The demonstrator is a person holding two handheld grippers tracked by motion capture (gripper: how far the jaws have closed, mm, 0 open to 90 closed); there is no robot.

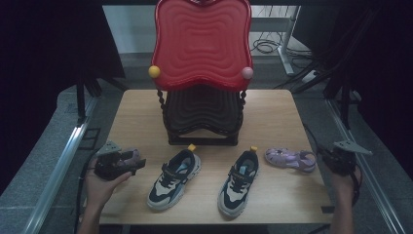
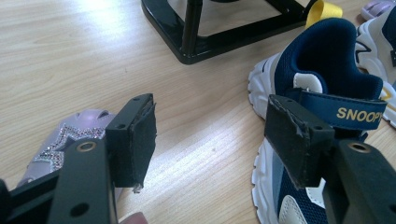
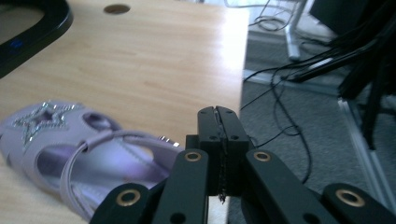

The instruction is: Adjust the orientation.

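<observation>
Early stage, judged from layout: two sneakers (image 1: 174, 179) (image 1: 238, 182) and two purple sandals (image 1: 290, 159) (image 1: 130, 157) lie unplaced on the table (image 1: 272, 122) before the two-tier rack (image 1: 202, 73); left claw (image 2: 210, 140) released, empty, right claw (image 3: 218, 135) clenched on nothing.

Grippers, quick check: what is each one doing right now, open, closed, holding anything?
Left gripper: open, fingers wide apart, nothing between them, above the table between a purple sandal and a sneaker.
Right gripper: closed, fingers pressed together, holding nothing.
</observation>
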